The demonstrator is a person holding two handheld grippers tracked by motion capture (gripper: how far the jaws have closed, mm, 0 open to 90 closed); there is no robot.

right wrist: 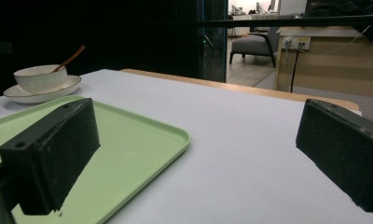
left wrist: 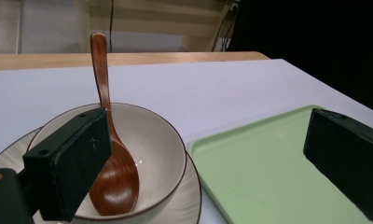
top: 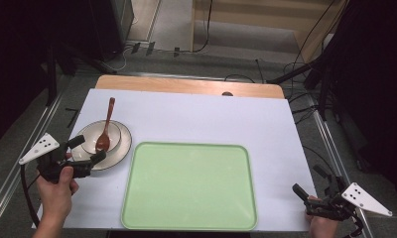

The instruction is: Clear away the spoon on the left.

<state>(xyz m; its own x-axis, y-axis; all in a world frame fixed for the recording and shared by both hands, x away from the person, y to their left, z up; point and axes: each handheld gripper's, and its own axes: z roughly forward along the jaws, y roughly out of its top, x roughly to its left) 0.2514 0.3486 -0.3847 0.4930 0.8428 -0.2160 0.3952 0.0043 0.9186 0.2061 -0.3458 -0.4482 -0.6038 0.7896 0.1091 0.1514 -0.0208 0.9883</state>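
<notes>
Left gripper: we see jaws wide apart, straddling the bowl near the table's left edge.
Right gripper: we see jaws wide apart, empty, at the near right corner.

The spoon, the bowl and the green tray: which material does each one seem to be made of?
Spoon: apparently wood, reddish-brown with visible grain and a slight polish. Bowl: probably glazed ceramic, cream and glossy with a thin dark rim. Green tray: likely plastic, a uniform pale green with a smooth matte surface and rounded raised edge.
</notes>
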